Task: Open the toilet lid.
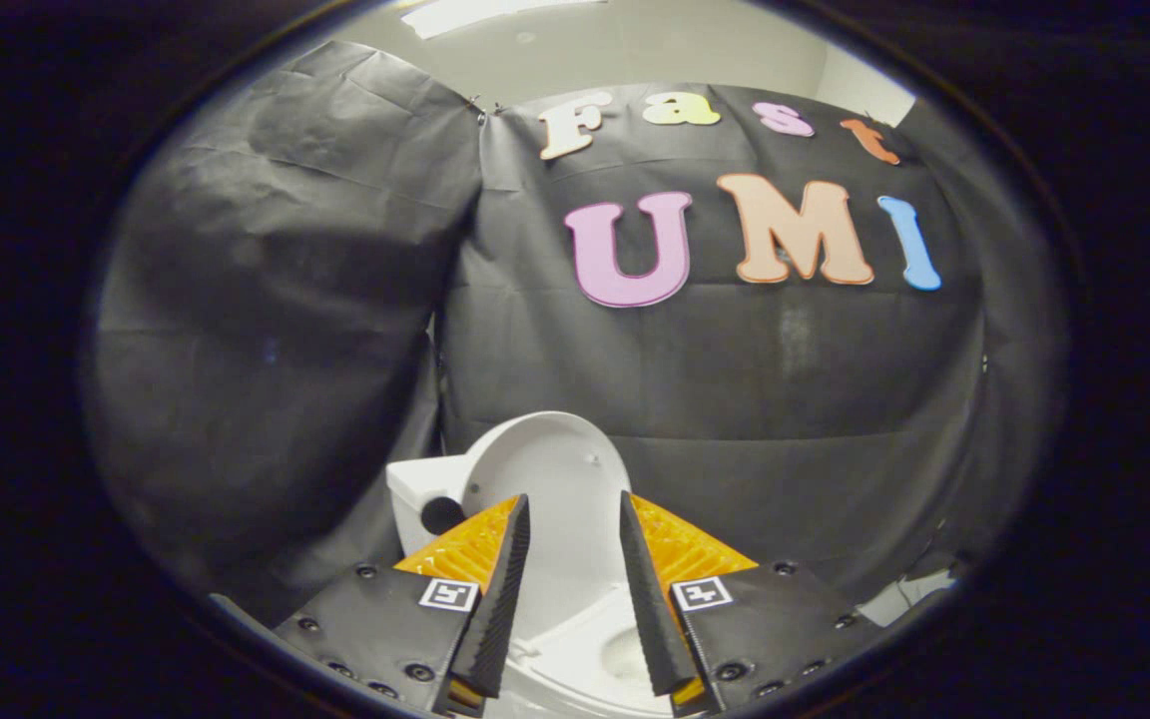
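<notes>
Holding my gripper (575, 519) open and empty, I frame the white toilet (575, 639) between the spread fingers. Its lid (555, 469) stands raised upright just ahead, against the tank (420, 489); the bowl lies below. No readable label shows.

This is a mock-up bathroom corner set in a recording booth, not a real home. A white toilet (555, 559) stands at the lower middle of the frame, its lid (560, 479) raised upright against the tank (413, 499). Creased black cloth (266, 330) hangs as walls behind and to the left, and a pale ceiling (635, 50) shows above it at the top.
</notes>
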